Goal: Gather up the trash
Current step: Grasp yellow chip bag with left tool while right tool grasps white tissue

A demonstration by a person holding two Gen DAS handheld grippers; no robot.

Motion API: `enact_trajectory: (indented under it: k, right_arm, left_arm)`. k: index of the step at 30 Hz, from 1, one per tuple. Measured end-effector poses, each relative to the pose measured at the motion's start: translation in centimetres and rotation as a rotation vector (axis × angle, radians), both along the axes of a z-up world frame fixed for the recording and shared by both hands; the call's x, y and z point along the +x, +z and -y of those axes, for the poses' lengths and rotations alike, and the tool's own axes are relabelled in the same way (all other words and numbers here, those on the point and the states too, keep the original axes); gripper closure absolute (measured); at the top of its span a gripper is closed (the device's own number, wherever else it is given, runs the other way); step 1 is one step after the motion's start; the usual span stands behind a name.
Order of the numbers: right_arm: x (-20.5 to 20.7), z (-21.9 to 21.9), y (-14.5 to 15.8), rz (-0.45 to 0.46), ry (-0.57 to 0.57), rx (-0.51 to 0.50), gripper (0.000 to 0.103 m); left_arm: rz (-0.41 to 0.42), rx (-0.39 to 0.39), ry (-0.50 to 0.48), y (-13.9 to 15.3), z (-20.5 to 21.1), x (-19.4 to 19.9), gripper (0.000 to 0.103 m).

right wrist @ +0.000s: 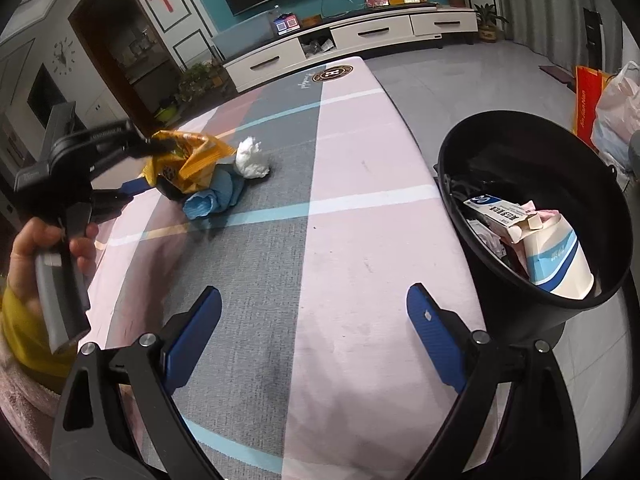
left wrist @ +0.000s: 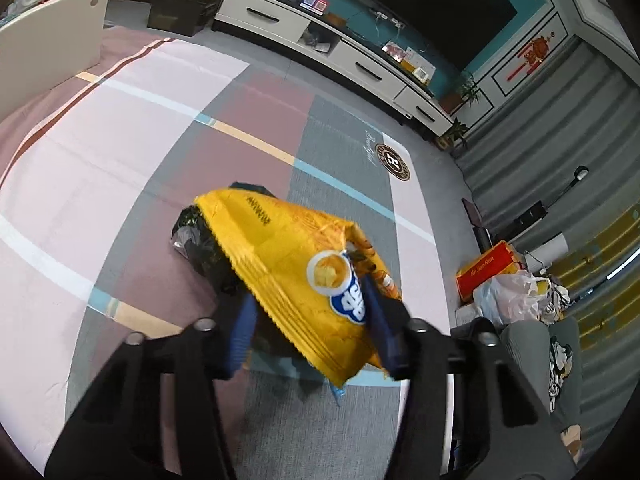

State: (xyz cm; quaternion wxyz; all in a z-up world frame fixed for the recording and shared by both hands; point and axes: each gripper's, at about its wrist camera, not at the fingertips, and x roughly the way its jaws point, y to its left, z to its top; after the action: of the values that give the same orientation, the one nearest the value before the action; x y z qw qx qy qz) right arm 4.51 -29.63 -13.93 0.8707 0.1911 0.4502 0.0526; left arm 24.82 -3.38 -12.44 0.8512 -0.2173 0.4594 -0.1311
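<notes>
Fingers, left gripper (left wrist: 308,320): blue pads clamped on the yellow snack bag (left wrist: 296,272), one pad on each side of its lower part.
Fingers, right gripper (right wrist: 314,336): spread wide apart, holding nothing, poised above the patterned tablecloth (right wrist: 352,184).
Yellow snack bag: crumpled, lifted off the cloth in the left grip; in the right wrist view, seen at the far left of the table, just above the other litter.
Black wrapper (left wrist: 196,240): lying on the cloth directly beyond and partly under the bag.
Blue crumpled item (right wrist: 214,198): on the cloth, below the bag, touching the white piece's side.
White tissue wad (right wrist: 251,159): on the grey band of the cloth, just right of the blue item.
Black bin (right wrist: 536,216): off the table's right edge, tilted toward the camera; holding a paper cup (right wrist: 558,258), a small carton (right wrist: 500,210) and other scraps.
Person's hand (right wrist: 40,252): wrapped on the left gripper's handle, lower left of the right wrist view.
Background: white TV cabinet (right wrist: 352,40), potted plants, red box (left wrist: 486,272) and plastic bags on the floor.
</notes>
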Motion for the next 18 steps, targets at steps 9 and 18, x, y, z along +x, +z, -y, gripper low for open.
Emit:
enact_trajectory:
  k: [9, 18]
  right_arm:
    - [0.3, -0.7, 0.3, 0.013, 0.02, 0.002, 0.011]
    - [4.3, -3.7, 0.7, 0.054, 0.099, -0.034, 0.011]
  left_arm:
    - [0.17, -0.001, -0.064, 4.0, -1.7, -4.6, 0.076]
    - [0.306, 0.169, 0.006, 6.2, -6.1, -10.4, 0.076]
